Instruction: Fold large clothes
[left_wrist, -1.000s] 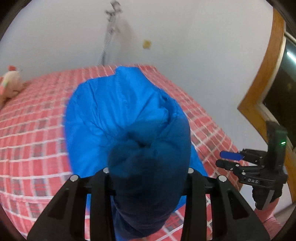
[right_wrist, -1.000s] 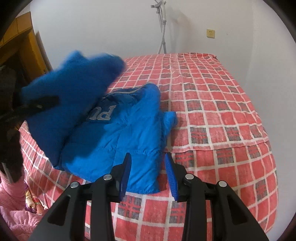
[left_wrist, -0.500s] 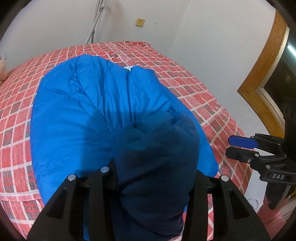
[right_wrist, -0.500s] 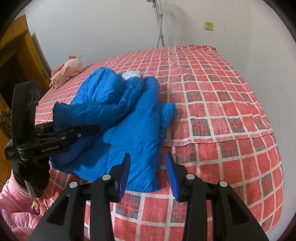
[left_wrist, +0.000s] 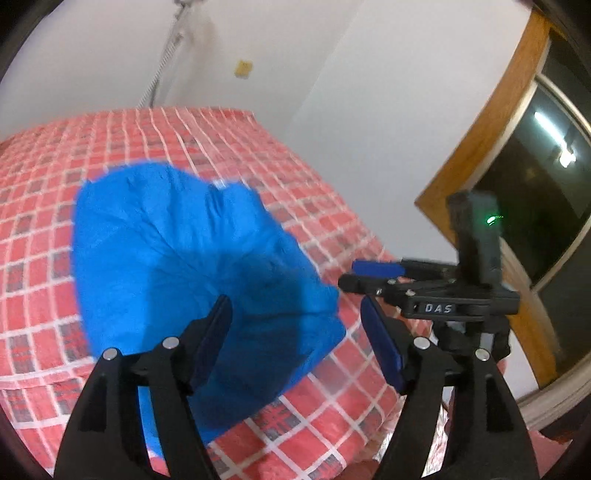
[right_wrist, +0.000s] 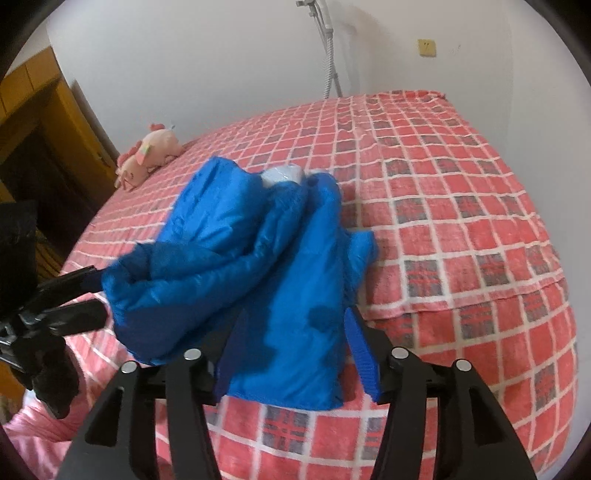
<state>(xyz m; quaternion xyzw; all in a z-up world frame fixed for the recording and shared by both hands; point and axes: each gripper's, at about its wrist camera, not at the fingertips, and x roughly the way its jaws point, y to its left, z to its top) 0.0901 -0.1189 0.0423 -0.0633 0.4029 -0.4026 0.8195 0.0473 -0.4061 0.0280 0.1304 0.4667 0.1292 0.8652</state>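
Your left gripper has just spread its jaws and pinches nothing; your right gripper has also been opening, its blue pads clear of cloth. One blue jacket lies bunched near the bed's near edge. Only the right view shows the one pink plush toy far left; only the left shows the window frame.

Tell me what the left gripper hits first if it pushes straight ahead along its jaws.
Probably the blue jacket lying on the checked bed cover: the open left gripper points down into its near folded edge. Depth is unclear.
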